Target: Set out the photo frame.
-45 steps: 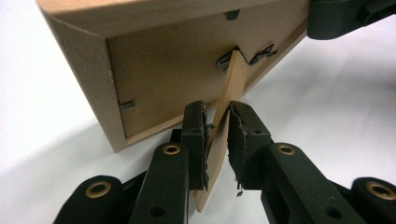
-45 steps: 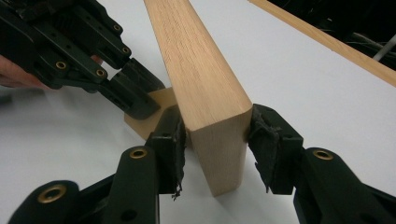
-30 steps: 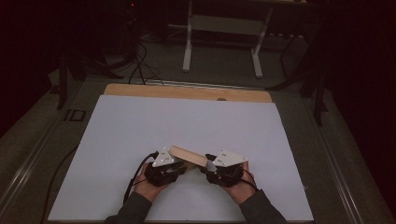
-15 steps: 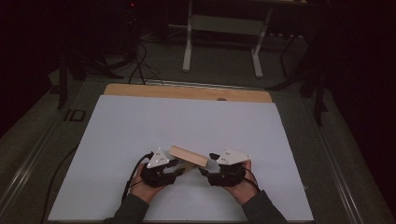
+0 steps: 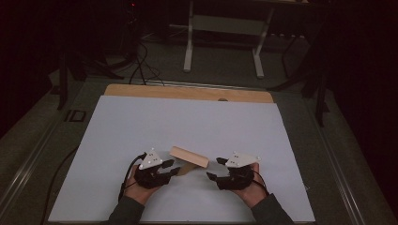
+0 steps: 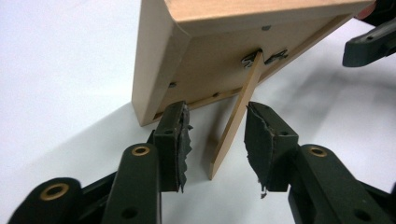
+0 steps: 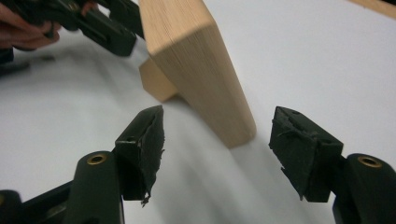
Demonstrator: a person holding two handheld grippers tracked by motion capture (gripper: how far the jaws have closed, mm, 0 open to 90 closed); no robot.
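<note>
A small wooden picture frame stands tilted on the white table, propped on its thin fold-out leg. My left gripper reaches behind it. In the left gripper view the leg stands between the jaws, near the right pad without being pinched; these jaws have just been closing a little. My right gripper is a short way right of the frame. Its jaws have just been opening and are spread wide and bare, and the frame's end stands just ahead, untouched.
A white sheet covers the table, with a wooden strip along its far edge. Beyond it lie a dark floor with cables and a pale stand's legs. The person's hands enter from the near edge.
The right gripper has let go of the frame's right end, opened wide and drawn back to the right. The left gripper stays at the frame's back. The frame now stands on its leg.
</note>
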